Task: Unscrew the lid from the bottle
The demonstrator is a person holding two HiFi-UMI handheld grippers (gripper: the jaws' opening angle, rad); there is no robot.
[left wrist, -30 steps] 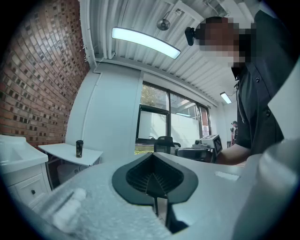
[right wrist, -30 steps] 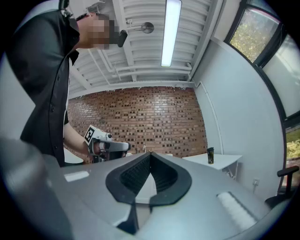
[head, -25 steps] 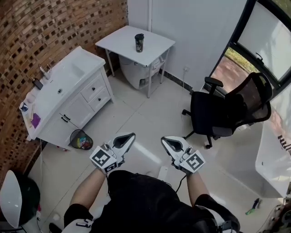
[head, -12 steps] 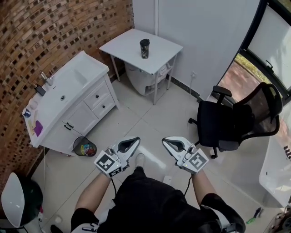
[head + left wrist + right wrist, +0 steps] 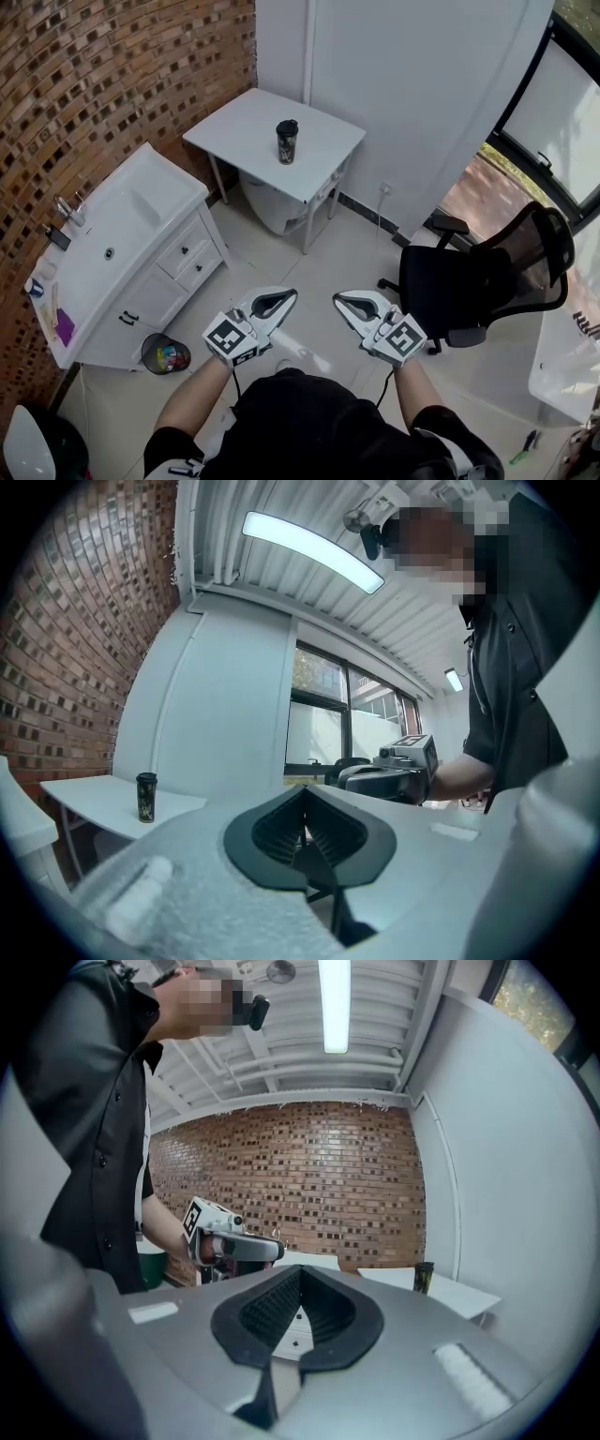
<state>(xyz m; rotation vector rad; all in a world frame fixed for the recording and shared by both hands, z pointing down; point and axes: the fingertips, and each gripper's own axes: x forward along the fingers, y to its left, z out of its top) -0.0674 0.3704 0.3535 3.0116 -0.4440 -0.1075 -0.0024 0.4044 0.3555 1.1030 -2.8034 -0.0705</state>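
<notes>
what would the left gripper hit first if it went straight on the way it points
Nothing near: the left gripper points into open air. The white wall by the window looks first in line, though depth is unclear. The bottle stands off to its left.

Figure: an indoor room of mixed use, fitted partly as a washroom and partly as an office. The washroom character is given by a white vanity cabinet (image 5: 183, 258) with an inset basin (image 5: 127, 220) and tap (image 5: 67, 208), set against a brick wall (image 5: 94, 84). A waste bin (image 5: 166, 354) is placed beside it on a pale tiled floor (image 5: 309, 258). The office character is given by a black swivel chair (image 5: 469, 291) and a plain white table (image 5: 239, 131) in the corner. A large dark-framed window (image 5: 553, 112) is seen at the right. A strip light (image 5: 309, 550) is mounted on a ribbed ceiling (image 5: 272, 583).
</notes>
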